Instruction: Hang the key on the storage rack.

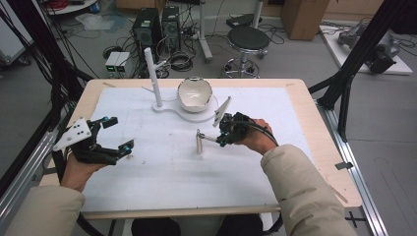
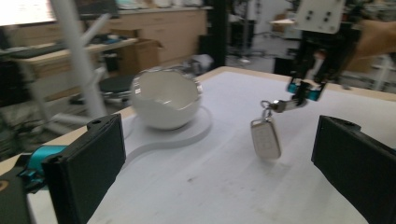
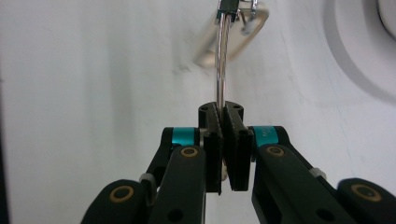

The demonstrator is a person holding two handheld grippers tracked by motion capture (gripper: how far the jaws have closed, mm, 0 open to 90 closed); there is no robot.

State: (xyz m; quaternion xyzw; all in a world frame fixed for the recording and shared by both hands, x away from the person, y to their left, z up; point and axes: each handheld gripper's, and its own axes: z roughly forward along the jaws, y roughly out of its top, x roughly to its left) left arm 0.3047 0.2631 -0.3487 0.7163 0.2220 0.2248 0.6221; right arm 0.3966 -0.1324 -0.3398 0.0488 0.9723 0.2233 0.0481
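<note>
Surface: white mat on wooden table.
Beyond: white ceramic bowl, white branched stand.
Right gripper: clamps silver key fob's ring.
Left gripper: jaws apart, empty.

Even, soft light from overhead brightens the white surface with only faint shadows. The high view bends straight lines near its edges. In the left gripper view the key fob is motion-blurred, the background at 12 o'clock hazy. The right gripper view is overexposed, the fob at 12 o'clock smeared.
</note>
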